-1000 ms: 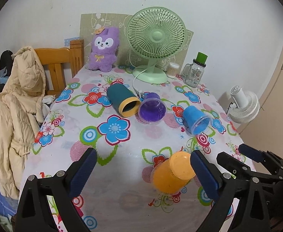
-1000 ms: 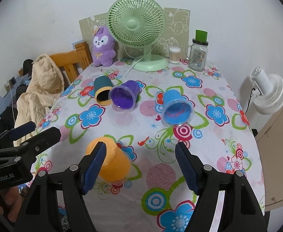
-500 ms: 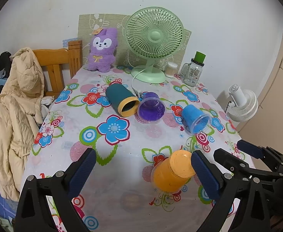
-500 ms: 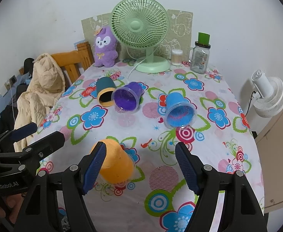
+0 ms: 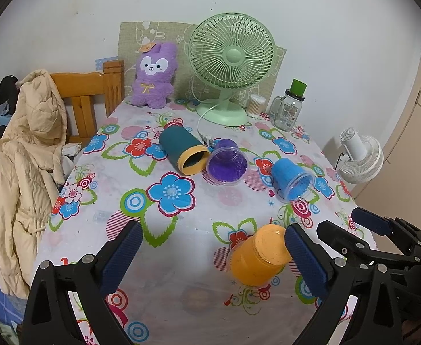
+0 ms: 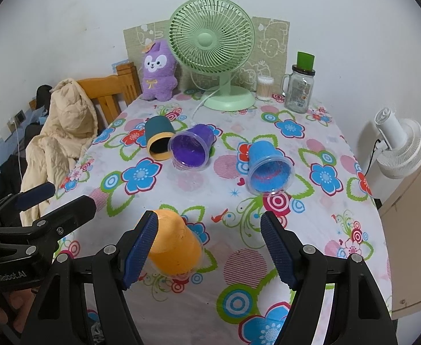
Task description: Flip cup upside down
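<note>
Several cups lie on their sides on a flowered tablecloth. An orange cup lies nearest, close to my left gripper's right finger; in the right wrist view it lies by that gripper's left finger. A blue cup, a purple cup and a dark teal cup with a yellow rim lie farther back. My left gripper and right gripper are both open and empty above the table's near edge.
At the table's back stand a green fan, a purple plush toy, a glass jar with a green lid and a small cotton-swab jar. A wooden chair with a beige coat stands left. A white fan stands right.
Both grippers have drawn back slightly and risen; the table looks a little farther away. The cups have not moved. Both grippers stay open.
</note>
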### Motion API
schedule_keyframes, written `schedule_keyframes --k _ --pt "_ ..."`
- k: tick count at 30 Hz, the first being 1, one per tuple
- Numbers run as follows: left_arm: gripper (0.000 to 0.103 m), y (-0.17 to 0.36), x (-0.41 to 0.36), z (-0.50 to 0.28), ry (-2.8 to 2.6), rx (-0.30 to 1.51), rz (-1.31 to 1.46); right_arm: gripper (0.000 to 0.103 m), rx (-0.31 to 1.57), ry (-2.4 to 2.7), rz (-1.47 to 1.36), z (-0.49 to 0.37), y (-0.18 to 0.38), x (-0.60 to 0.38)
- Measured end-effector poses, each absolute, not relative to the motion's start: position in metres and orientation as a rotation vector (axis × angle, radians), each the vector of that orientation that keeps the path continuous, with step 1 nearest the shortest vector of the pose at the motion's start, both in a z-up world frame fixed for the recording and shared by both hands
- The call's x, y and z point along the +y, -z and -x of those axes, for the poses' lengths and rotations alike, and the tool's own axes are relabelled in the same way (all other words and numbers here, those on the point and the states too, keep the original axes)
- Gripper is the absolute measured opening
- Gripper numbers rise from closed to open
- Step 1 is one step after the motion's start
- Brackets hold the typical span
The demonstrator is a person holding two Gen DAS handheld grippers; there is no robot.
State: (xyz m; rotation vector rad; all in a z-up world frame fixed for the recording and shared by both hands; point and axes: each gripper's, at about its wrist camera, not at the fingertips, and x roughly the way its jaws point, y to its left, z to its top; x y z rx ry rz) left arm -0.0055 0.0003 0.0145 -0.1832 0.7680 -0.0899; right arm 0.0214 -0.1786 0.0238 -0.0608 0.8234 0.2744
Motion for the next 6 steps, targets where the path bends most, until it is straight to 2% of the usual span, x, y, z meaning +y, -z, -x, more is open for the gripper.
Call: schedule_keyframes --k 6 --pt "0.101 -0.0150 0.0001 0.0056 0.088 0.767 0.182 0.076 0.825 -0.274 0.061 -0.0214 -0.0238 -0.1784"
